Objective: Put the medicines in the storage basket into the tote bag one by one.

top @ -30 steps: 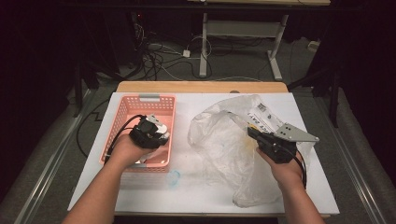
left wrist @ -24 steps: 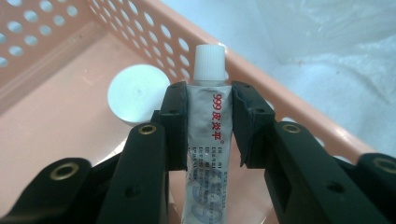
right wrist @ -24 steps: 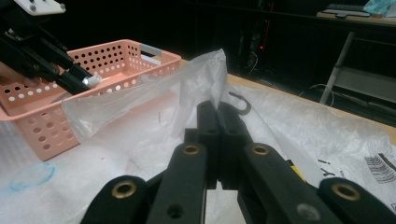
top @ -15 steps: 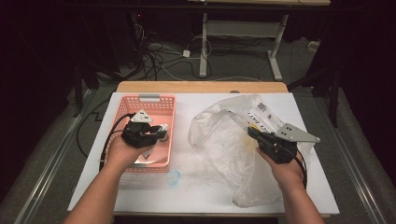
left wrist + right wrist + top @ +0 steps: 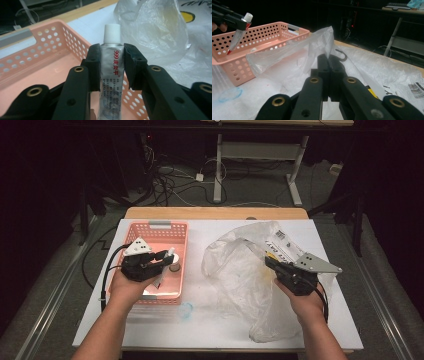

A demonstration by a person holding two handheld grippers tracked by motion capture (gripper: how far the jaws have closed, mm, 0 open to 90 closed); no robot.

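Above the pink basket (image 5: 150, 231) at the table's (image 5: 210, 330) left side, our left gripper (image 5: 112, 65) is clamped on a silver ointment tube (image 5: 111, 72) with a white cap (image 5: 112, 32), its red lettering facing the left gripper view. The tube hangs clear of the basket floor, cap aimed toward the clear plastic bag (image 5: 240, 270) that lies across the middle of the table. On the other side our right gripper (image 5: 328, 63) is closed on a fold of that bag's edge, holding the film raised so its mouth faces the basket; in the right gripper view the tube (image 5: 239, 33) shows off to the left over the basket's rim (image 5: 262, 26). We judge the step in hand to be the carry from basket to bag; the next move calls for a level sweep to the right, the tube fed into the raised opening, and the left gripper loosened only once the tube is well inside. In the basket we still make out a small round item (image 5: 174, 268) near its right wall; what else lies under the gripper we cannot tell. The bag's own contents are too blurred to name.
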